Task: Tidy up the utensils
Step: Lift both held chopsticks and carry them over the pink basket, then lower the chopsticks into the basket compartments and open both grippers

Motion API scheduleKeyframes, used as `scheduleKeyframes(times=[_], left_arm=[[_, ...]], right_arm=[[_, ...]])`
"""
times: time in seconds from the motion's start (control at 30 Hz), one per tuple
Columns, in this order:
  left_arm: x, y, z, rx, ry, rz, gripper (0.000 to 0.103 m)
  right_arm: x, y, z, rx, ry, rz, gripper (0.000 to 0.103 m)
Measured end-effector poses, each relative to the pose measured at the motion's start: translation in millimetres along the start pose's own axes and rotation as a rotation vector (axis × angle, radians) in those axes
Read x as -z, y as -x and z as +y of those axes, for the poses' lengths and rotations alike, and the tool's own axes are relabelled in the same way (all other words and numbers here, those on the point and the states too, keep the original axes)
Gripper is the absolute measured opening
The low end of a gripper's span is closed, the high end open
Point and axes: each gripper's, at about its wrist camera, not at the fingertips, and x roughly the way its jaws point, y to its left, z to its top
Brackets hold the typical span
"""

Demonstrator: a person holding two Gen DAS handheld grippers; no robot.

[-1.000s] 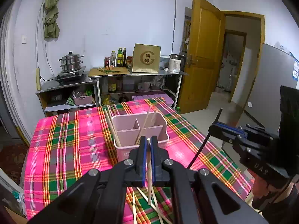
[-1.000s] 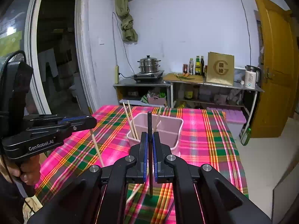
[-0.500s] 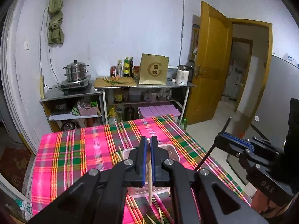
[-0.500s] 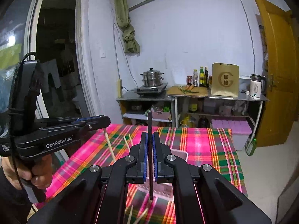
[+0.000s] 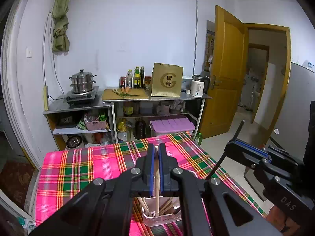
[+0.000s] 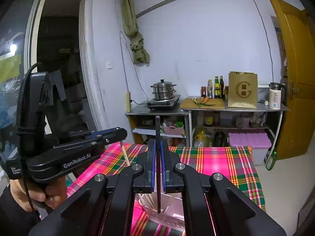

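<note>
My left gripper (image 5: 155, 157) is clamped on one pale wooden chopstick (image 5: 157, 188), held upright with its lower end down inside the pink utensil caddy (image 5: 163, 219) right below me. My right gripper (image 6: 157, 153) pinches one black chopstick (image 6: 158, 157), also upright, its tip dipping into the same caddy (image 6: 173, 206). So I count two chopsticks in hand, one per gripper. Several more wooden sticks already lean inside the caddy; I cannot count them exactly. The caddy sits on the near part of the pink plaid tablecloth (image 5: 78, 169). Beyond the table stand two metal shelf units; on top I see one steamer pot (image 5: 82, 81), one cutting board (image 5: 126, 94), one brown paper bag (image 5: 167, 80) and one white kettle (image 5: 198, 88).
</note>
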Motion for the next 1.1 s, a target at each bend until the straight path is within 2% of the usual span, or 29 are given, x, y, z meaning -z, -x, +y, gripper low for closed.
scheduleKeyframes(times=[0.27,0.67,0.83,1.1], left_arm=[[18.5,-26.9,14.1,0.005,0.029,0.045,0.005],[52.1,-54.4,17.2,0.018,0.041,0.125,0.005],[56.8,-53.1,20.5,0.023,0.057,0.127,0.005],[61.8,-43.9,21.9,0.009,0.049,0.128,0.005]], right_arm=[[17.4,-26.1,-4.8,0.006,-0.01,0.04,0.005],[59.7,-53.1,-15.7,0.008,-0.042,0.153,0.005],[67.0,-54.7,-18.3,0.002,-0.049,0.182,0.005],[67.3,-44.3,-16.2,0.008,-0.048,0.177,0.006]])
